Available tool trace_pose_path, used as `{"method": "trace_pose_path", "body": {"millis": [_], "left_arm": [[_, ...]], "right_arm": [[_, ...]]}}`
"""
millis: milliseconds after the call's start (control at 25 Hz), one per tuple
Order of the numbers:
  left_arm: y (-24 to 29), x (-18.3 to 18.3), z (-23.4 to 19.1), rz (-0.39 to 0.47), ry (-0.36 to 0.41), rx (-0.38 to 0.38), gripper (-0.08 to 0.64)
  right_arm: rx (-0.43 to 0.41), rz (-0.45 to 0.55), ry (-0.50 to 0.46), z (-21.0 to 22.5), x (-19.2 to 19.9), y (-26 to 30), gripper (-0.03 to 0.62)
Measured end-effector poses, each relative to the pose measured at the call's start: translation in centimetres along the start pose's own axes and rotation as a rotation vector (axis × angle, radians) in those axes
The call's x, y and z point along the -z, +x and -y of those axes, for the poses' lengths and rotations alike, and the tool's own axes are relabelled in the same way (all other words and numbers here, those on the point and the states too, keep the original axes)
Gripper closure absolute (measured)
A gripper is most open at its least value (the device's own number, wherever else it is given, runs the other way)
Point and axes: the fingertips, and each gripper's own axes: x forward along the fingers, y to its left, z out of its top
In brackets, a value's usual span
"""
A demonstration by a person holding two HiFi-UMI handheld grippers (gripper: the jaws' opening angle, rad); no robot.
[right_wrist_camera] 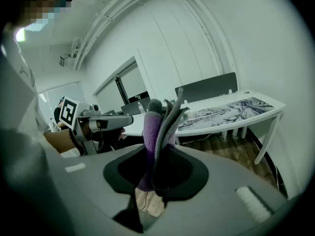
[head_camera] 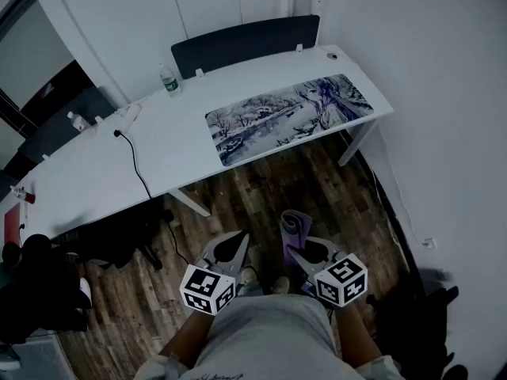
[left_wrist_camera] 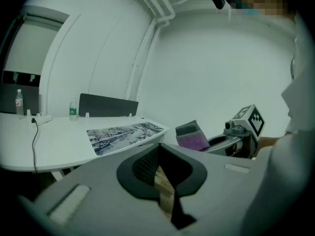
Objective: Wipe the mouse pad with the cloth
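Cloth [right_wrist_camera: 157, 122], fuzzy purple-grey and folded, sat clamped in right gripper [right_wrist_camera: 153, 146]; left gripper [left_wrist_camera: 159, 144] was closed, empty; printed rectangular mouse pad [head_camera: 289, 117] lay at twelve o'clock.

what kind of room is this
Probably an office or study room: a long white desk with a printed mouse pad on it, a dark divider panel along its back edge, and a black cable running across the top.
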Motion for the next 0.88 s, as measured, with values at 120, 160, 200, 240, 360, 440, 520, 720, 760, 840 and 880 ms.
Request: {"method": "trace_pose_path", "body": {"millis": [120, 160, 200, 240, 360, 440, 520, 720, 760, 840, 880], "left_arm": [[-0.2, 0.0, -0.2, 0.002, 0.000, -0.001, 0.541], [-0.2, 0.0, -0.2, 0.003, 0.000, 0.000, 0.541], [-0.3, 0.0, -0.2, 0.003, 0.000, 0.001, 0.541], [-0.3, 0.0, -0.2, 0.003, 0.000, 0.003, 0.541], [-0.4, -0.1, -0.3, 0.002, 0.000, 0.008, 0.541], [-0.5, -0.1, -0.4, 0.001, 0.000, 0.011, 0.541], [-0.5, 0.0, -0.5, 0.000, -0.001, 0.014, 0.541], [-0.7, 0.1, -1.1, -0.001, -0.007, 0.022, 0.541], [-0.8, 0.1, -1.3, -0.001, -0.008, 0.023, 0.541], [-0.9, 0.1, -1.8, -0.001, -0.011, 0.024, 0.541], [-1.0, 0.0, -2.2, 0.001, -0.013, 0.024, 0.541]], "right_arm": [[-0.004, 0.000, -0.003, -0.2, -0.1, 0.2, 0.489], [-0.007, 0.000, -0.004, -0.3, -0.1, 0.3, 0.489], [-0.011, -0.001, -0.005, -0.4, -0.1, 0.3, 0.489], [-0.016, -0.003, -0.006, -0.6, -0.1, 0.4, 0.489], [-0.019, -0.010, -0.008, -0.9, 0.0, 0.5, 0.489], [-0.022, -0.015, -0.001, -1.0, 0.1, 0.7, 0.489], [-0.031, -0.015, 0.022, -1.1, 0.1, 0.9, 0.488], [-0.028, -0.010, 0.038, -1.3, -0.3, 1.5, 0.485], [-0.025, -0.010, 0.035, -1.4, -0.3, 1.7, 0.485], [-0.017, -0.006, 0.031, -1.5, -0.6, 2.2, 0.483], [-0.014, -0.001, 0.029, -1.6, -0.9, 2.5, 0.483]]}}
